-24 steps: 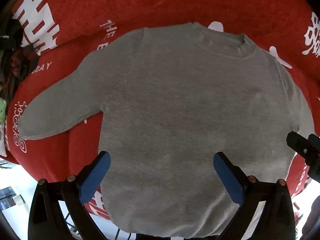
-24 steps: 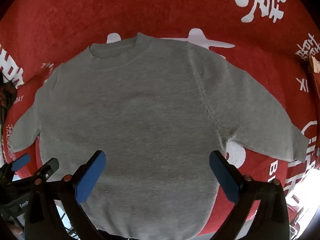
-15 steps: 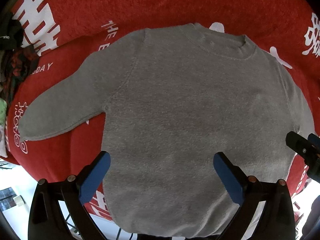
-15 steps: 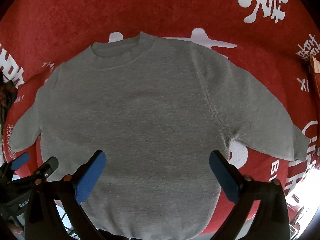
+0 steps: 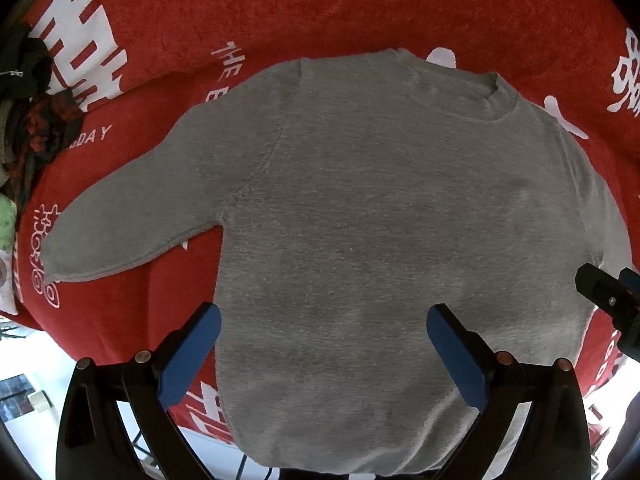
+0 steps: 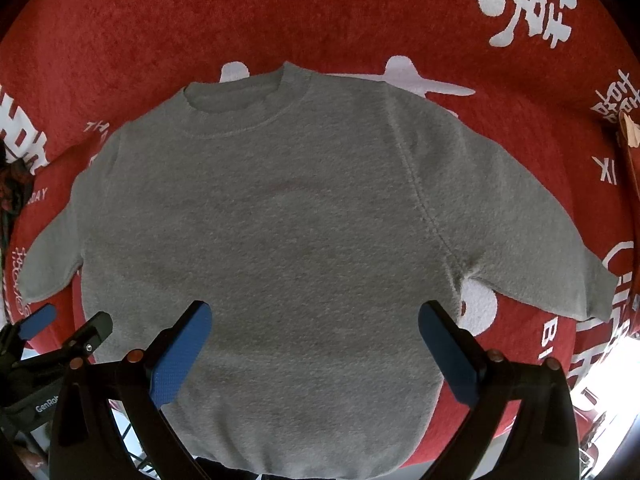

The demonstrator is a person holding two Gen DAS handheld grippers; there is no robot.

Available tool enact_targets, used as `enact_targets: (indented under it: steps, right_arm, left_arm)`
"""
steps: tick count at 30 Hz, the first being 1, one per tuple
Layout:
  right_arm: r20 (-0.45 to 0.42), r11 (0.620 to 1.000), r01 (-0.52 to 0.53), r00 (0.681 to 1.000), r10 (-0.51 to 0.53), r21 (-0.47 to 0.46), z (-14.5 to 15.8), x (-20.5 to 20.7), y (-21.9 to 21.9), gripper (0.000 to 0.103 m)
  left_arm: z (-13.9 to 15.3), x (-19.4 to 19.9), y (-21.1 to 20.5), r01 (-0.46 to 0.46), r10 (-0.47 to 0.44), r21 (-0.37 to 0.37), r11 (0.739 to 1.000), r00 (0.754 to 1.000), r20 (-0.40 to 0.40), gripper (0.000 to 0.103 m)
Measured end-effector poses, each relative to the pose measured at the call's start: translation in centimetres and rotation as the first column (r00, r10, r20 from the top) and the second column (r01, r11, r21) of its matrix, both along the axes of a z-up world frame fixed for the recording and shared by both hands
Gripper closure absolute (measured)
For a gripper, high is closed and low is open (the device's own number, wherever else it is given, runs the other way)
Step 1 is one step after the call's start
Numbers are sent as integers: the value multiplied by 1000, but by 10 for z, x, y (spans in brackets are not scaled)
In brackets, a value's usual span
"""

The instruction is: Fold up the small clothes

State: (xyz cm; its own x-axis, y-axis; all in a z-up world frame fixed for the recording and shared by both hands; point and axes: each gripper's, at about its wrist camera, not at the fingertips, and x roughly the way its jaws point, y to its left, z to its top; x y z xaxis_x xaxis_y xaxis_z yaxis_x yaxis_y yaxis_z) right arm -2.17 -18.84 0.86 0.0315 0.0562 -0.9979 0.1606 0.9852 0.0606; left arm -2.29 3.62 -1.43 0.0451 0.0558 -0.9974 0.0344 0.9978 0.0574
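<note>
A small grey sweatshirt (image 5: 380,220) (image 6: 288,232) lies flat on a red cloth (image 5: 360,4) (image 6: 200,20) with white lettering, collar at the far side, both sleeves spread outward. My left gripper (image 5: 322,332) hovers above the lower body of the sweatshirt, jaws wide open, nothing between its blue pads (image 5: 188,354). My right gripper (image 6: 316,330) likewise hangs over the lower body, open and empty. The right gripper's tip shows at the right edge of the left wrist view, and the left one at the lower left of the right wrist view.
A heap of dark and patterned clothes (image 5: 28,112) lies at the left edge of the red cloth. A bright white floor (image 5: 24,364) shows past the cloth's near edge. A tan object (image 6: 630,132) sits at the far right.
The sweatshirt has slid slightly lower in both views, as both grippers drift a little toward the collar. Jaws stay wide open.
</note>
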Motion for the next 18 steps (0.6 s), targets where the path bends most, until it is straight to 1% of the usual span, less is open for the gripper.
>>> enact_targets:
  steps: [11, 18]
  right_arm:
    - [-4, 1000, -4, 1000, 4, 1, 0, -2, 4, 0]
    - [-33, 1000, -6, 999, 7, 30, 1, -2, 5, 0]
  left_arm:
    - [0, 1, 2, -3, 3, -2, 1000, 1000, 3, 0]
    - [1, 1, 3, -3, 3, 3, 1000, 1000, 4, 0]
